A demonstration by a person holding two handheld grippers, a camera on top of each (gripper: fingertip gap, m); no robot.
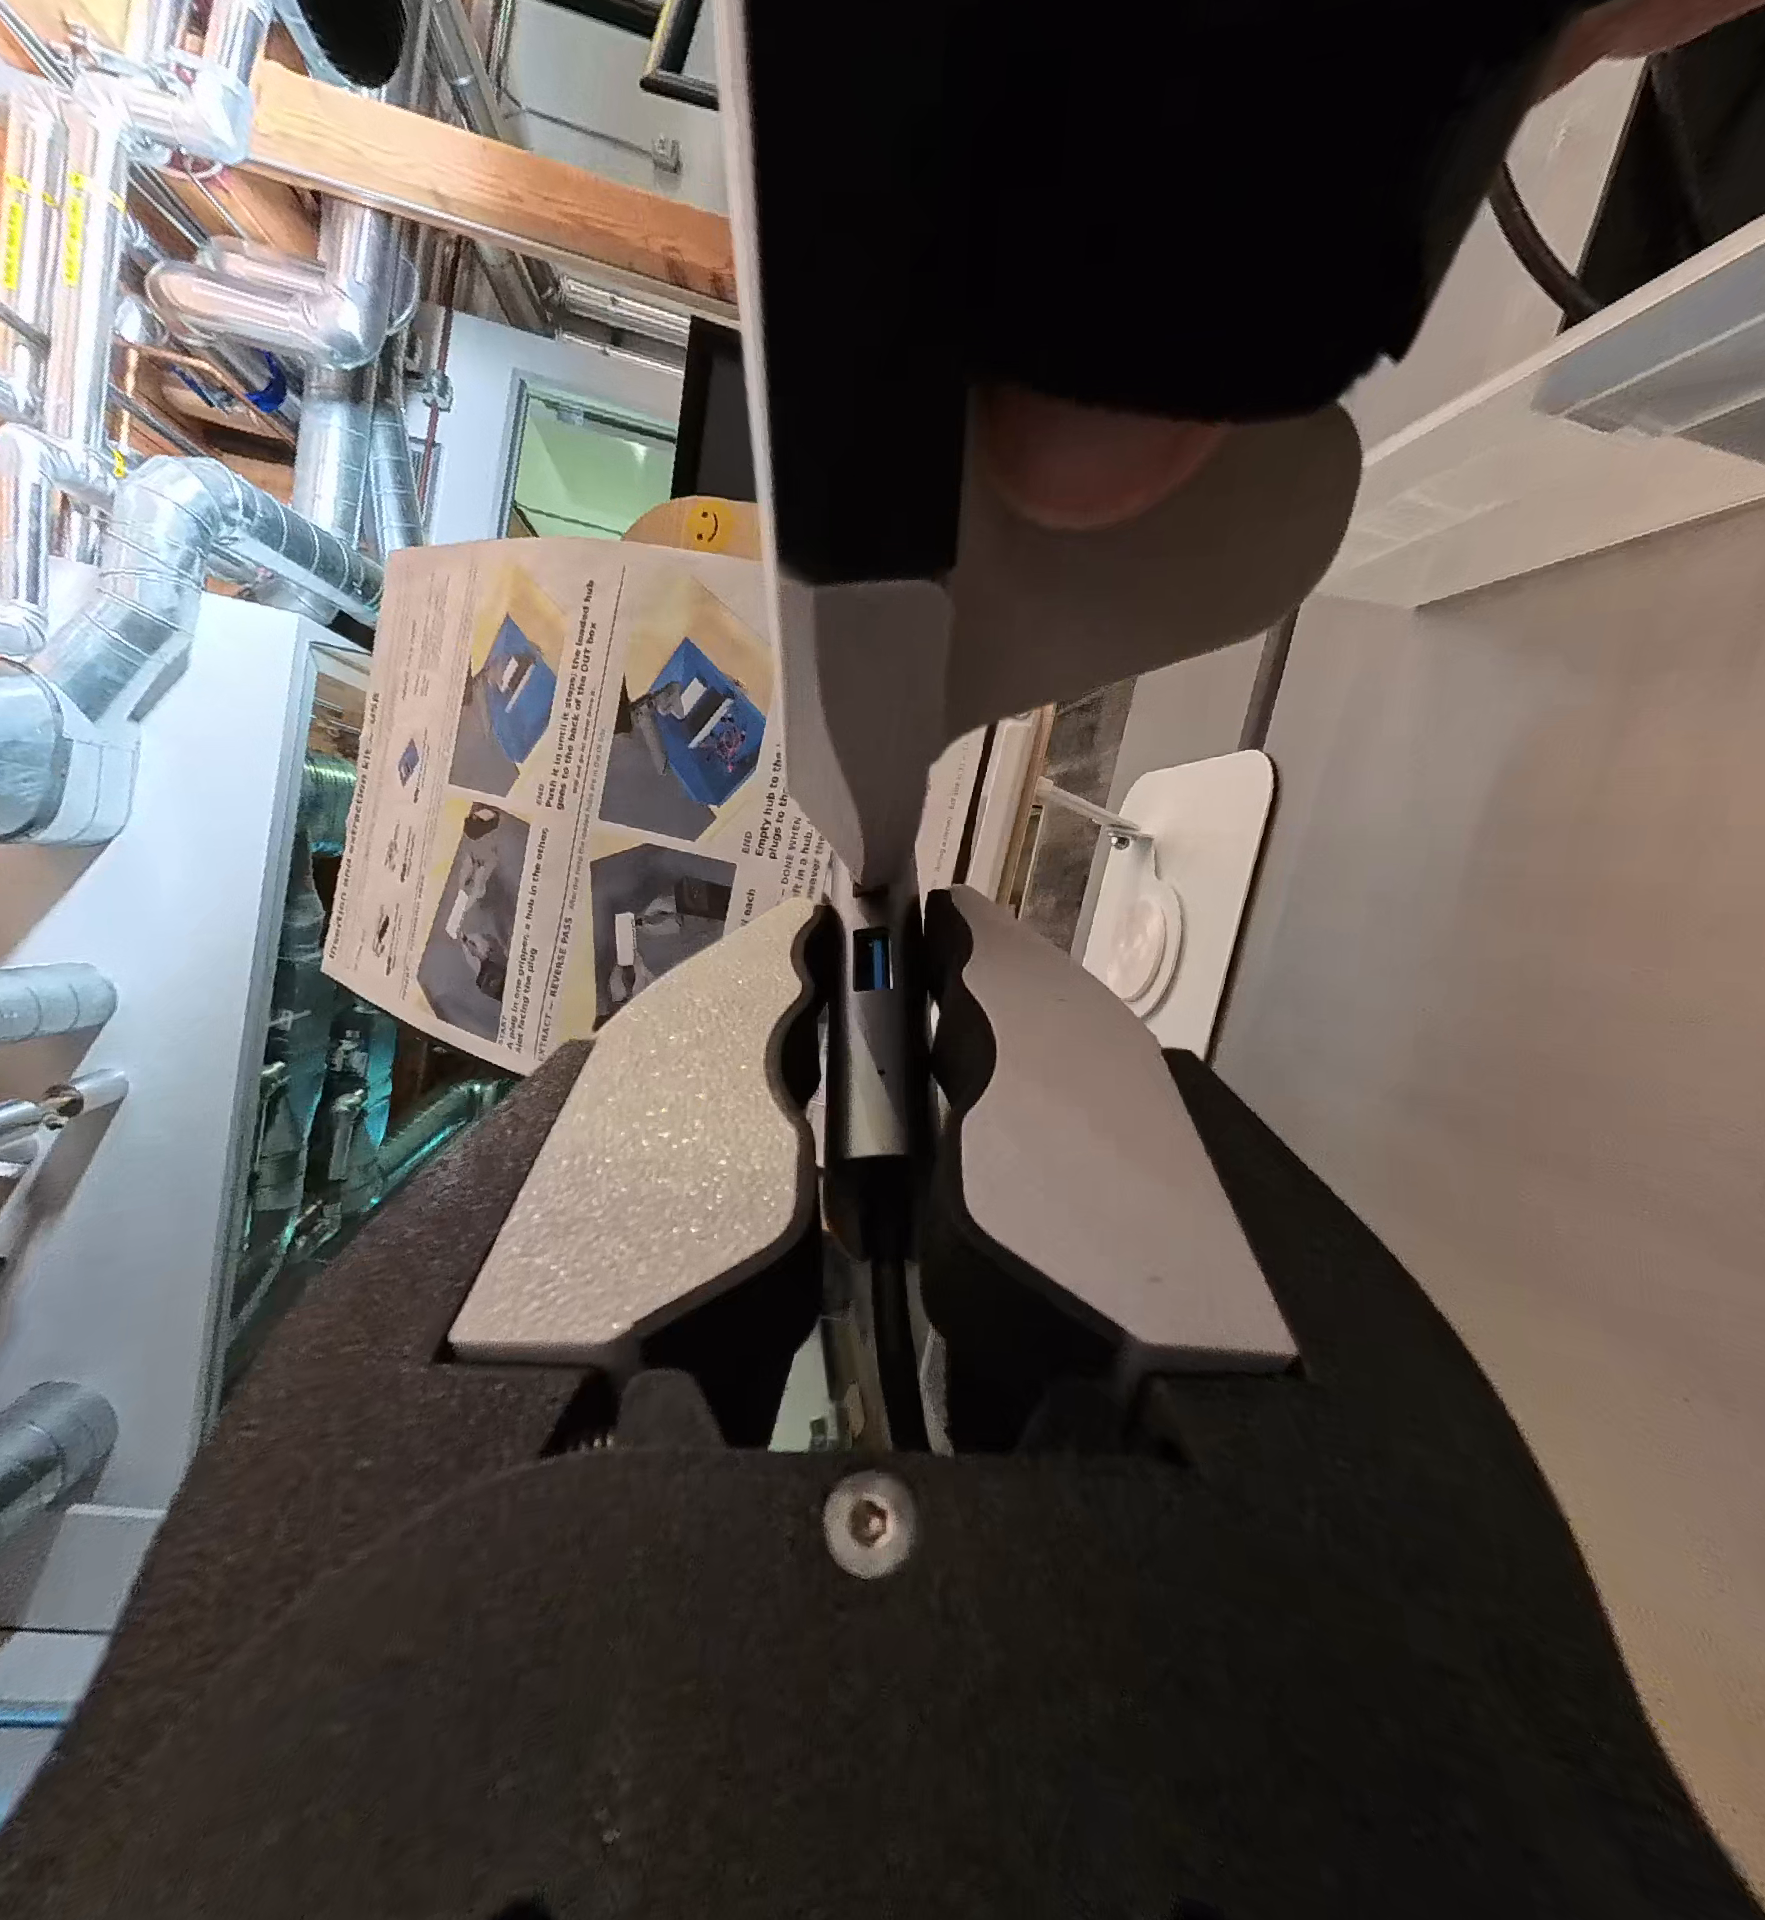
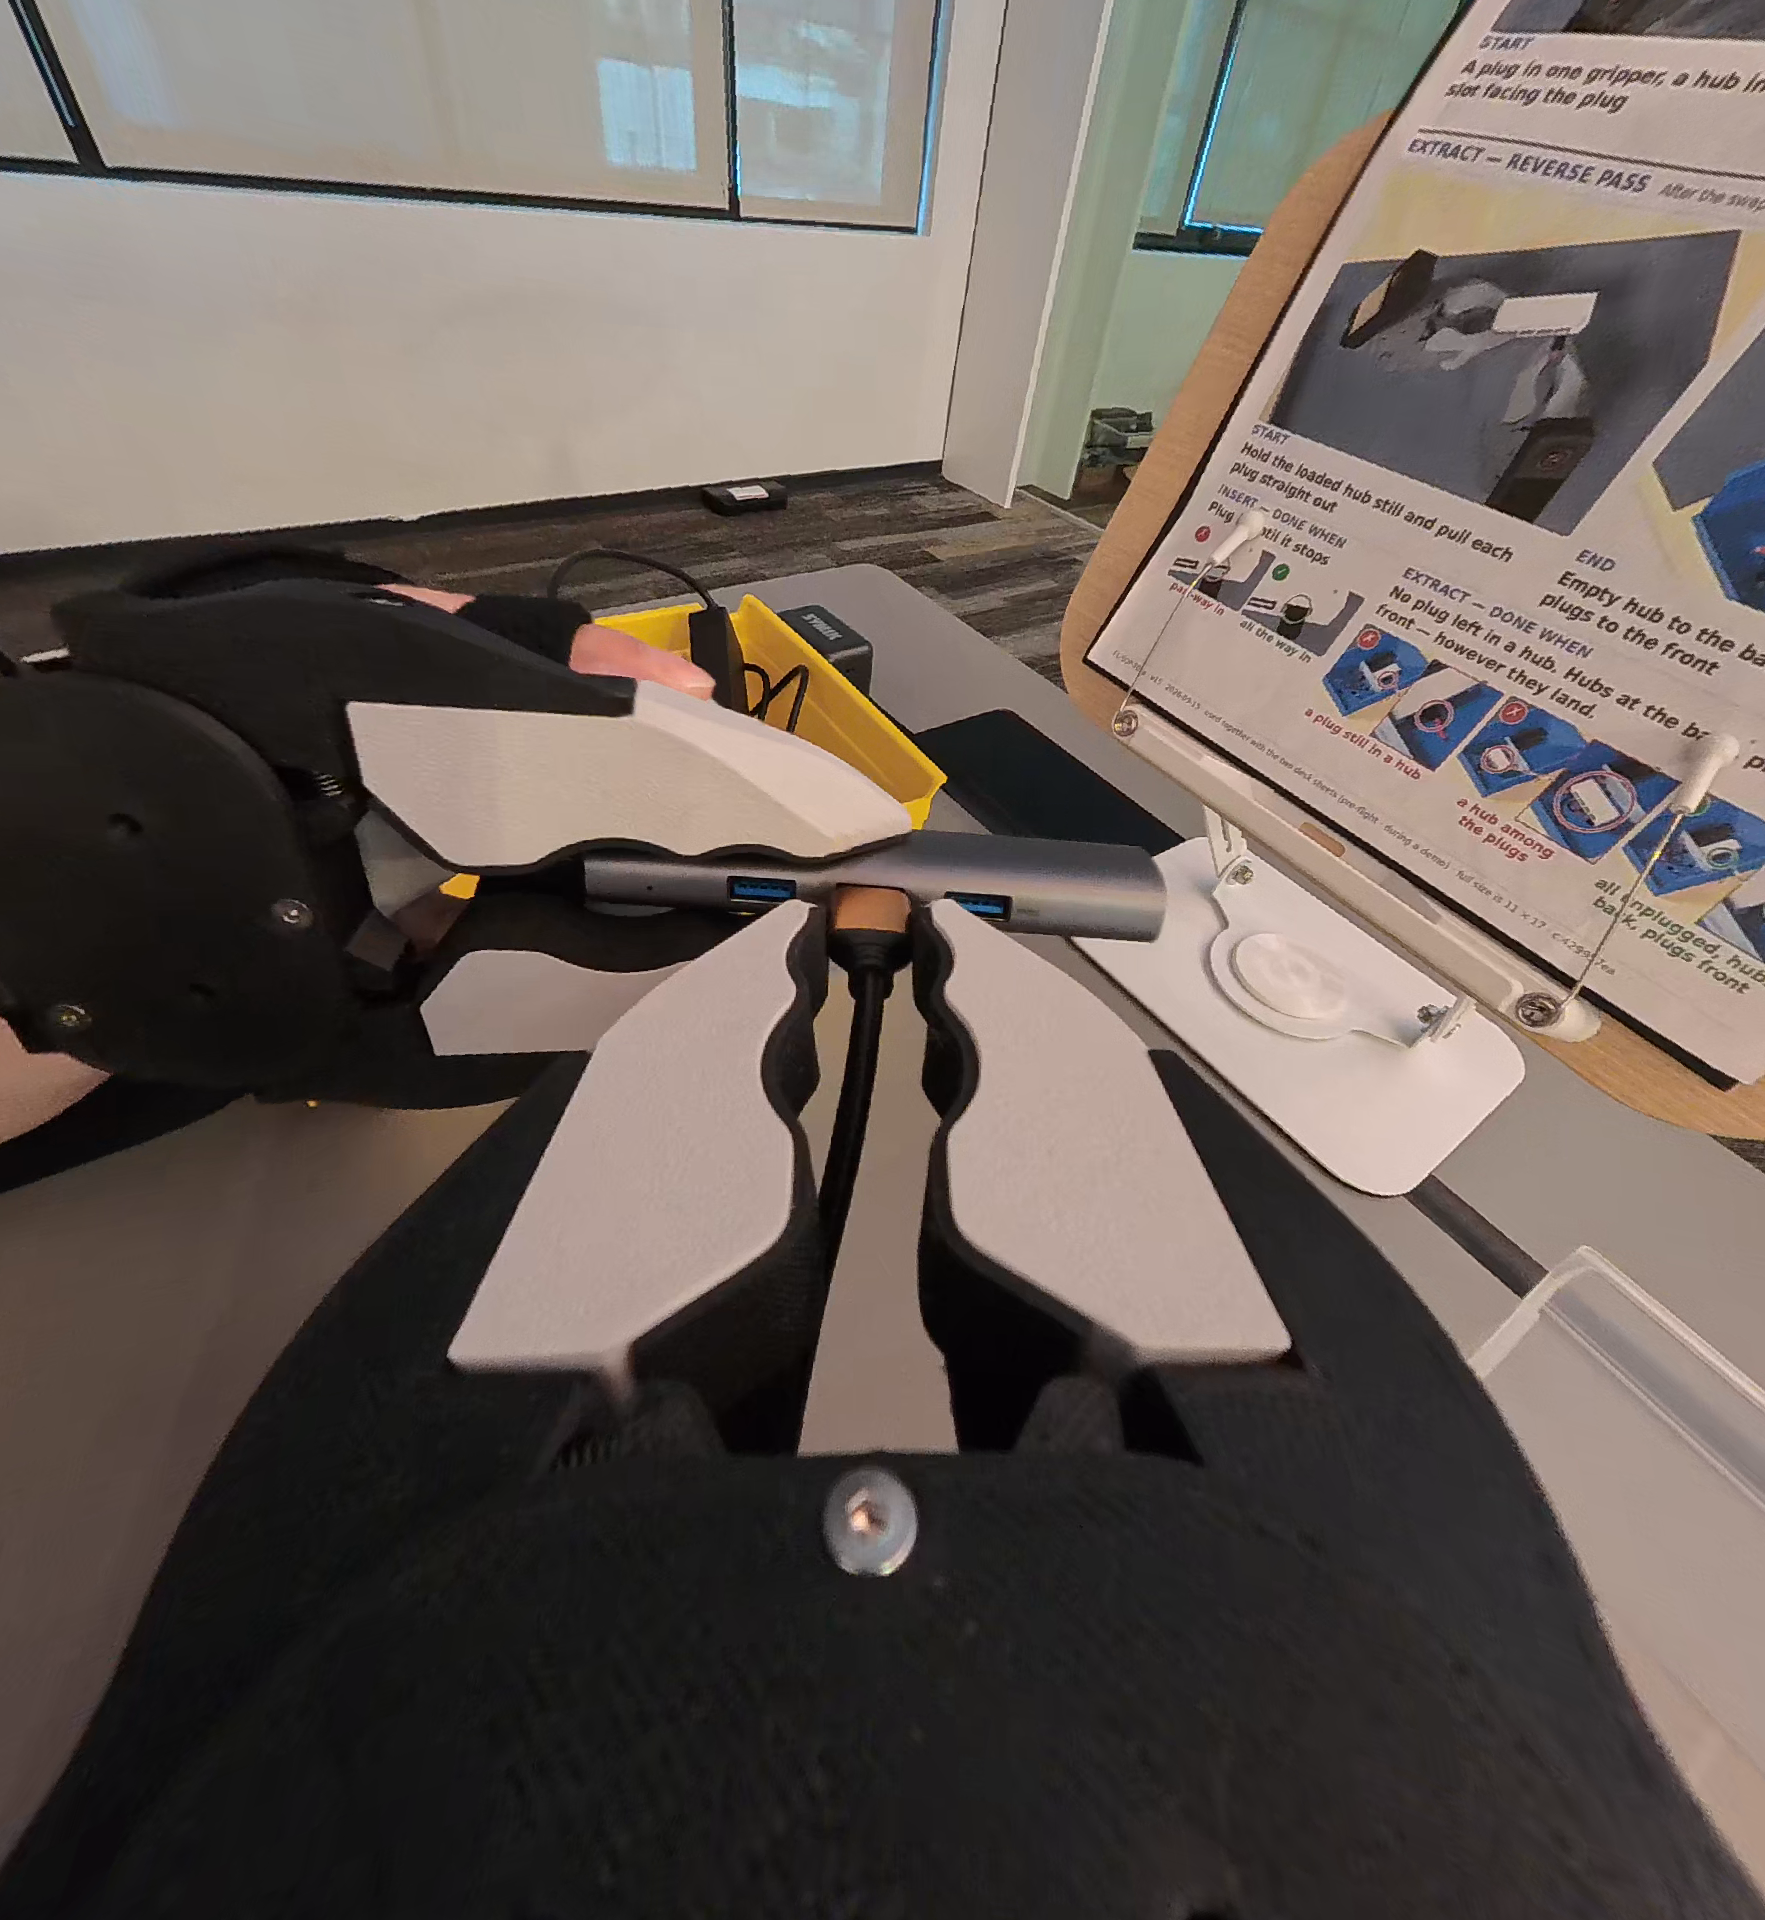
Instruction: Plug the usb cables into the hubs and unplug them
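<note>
A grey USB hub with blue ports lies crosswise above the table. My left gripper is shut on the hub, whose black cable runs back between the fingers. In the right wrist view its white upper finger presses on the hub from the left. My right gripper is shut on a copper-coloured USB plug with a black cable. The plug meets the hub's side between two blue ports; how deep it sits is hidden. The right gripper's white fingers reach the hub from above in the left wrist view.
A yellow bin holding black cables stands behind the hub. A printed instruction sheet leans on a wooden board with a white base at the right. A clear plastic container sits at the near right on the grey table. Left and right tips are no more than a few centimetres apart.
</note>
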